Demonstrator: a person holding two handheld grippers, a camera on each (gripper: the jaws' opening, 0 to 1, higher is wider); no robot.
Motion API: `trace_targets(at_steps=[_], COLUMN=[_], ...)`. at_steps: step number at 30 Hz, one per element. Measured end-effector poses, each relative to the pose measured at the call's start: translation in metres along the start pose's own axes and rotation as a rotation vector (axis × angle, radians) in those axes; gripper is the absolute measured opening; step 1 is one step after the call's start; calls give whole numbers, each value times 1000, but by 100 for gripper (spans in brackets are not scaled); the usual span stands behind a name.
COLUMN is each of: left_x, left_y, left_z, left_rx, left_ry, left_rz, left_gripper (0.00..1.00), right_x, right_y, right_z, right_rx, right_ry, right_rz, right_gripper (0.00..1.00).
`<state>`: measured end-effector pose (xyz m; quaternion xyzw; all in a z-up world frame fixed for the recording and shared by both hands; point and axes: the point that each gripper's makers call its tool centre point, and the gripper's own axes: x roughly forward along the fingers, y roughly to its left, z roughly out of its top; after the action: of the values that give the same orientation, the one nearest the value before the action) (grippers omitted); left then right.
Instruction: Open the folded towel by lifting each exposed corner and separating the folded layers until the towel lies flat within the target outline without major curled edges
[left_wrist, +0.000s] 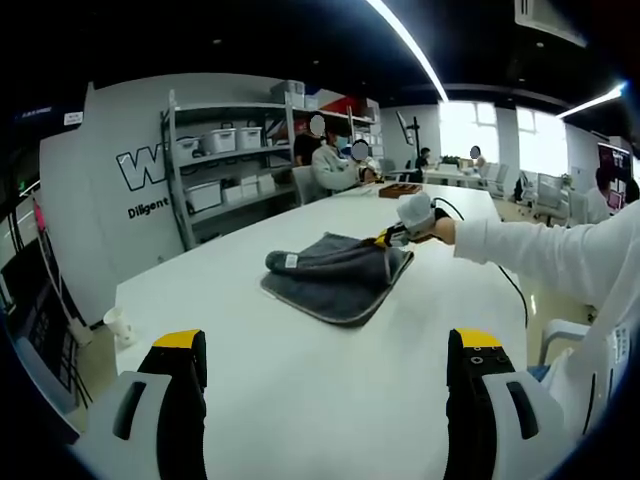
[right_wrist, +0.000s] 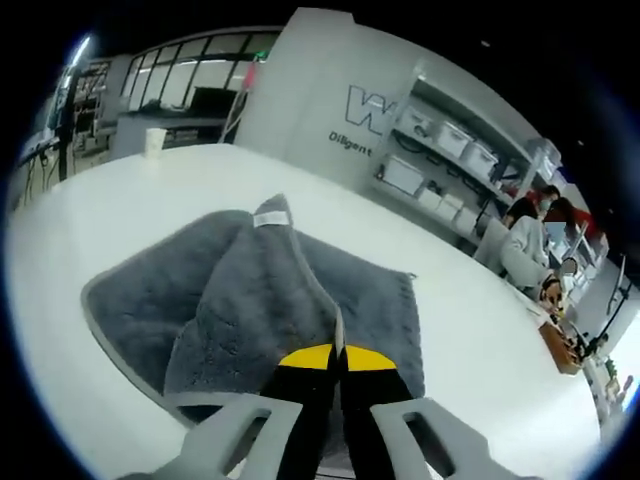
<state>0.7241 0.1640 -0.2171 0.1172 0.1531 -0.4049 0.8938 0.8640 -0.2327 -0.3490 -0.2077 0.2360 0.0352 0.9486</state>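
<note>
A grey folded towel (left_wrist: 338, 275) lies on the white table (left_wrist: 300, 390), with a small white label at its left fold. My left gripper (left_wrist: 322, 372) stands open near the table's front edge, well short of the towel, nothing between its jaws. My right gripper (left_wrist: 392, 237) reaches in from the right, held by a white-sleeved arm, at the towel's far right corner. In the right gripper view the right gripper (right_wrist: 337, 362) is shut on an upper layer of the towel (right_wrist: 250, 300), pulling it up into a ridge that runs to the white label (right_wrist: 269, 217).
A paper cup (left_wrist: 119, 325) stands at the table's left edge. A metal shelf with white bins (left_wrist: 225, 160) stands behind the table. Several people sit at the far end, near a brown tray (left_wrist: 400, 189). A black cable (left_wrist: 515, 290) runs along the table's right side.
</note>
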Motion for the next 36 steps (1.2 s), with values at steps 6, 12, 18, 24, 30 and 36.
trace_targets(at_steps=[6, 12, 18, 24, 30, 36], left_x=[-1, -3, -3, -2, -2, -1], left_y=[0, 3, 3, 2, 1, 2], left_z=[0, 1, 2, 2, 3, 2], left_rx=[-2, -6, -5, -6, -3, -5], left_ry=[-5, -8, -9, -9, -8, -5], left_rz=[0, 3, 1, 2, 0, 1], left_gripper=[99, 99, 99, 99, 99, 99], right_x=[-4, -5, 6, 10, 8, 6], right_y=[-14, -31, -62, -87, -98, -109], right_z=[0, -7, -14, -18, -24, -30], right_rx=[7, 19, 39, 61, 67, 73], right_ry=[0, 14, 32, 37, 48, 57], right_rz=[-30, -63, -98, -125, -145, -166], right_gripper=[0, 0, 0, 0, 0, 0])
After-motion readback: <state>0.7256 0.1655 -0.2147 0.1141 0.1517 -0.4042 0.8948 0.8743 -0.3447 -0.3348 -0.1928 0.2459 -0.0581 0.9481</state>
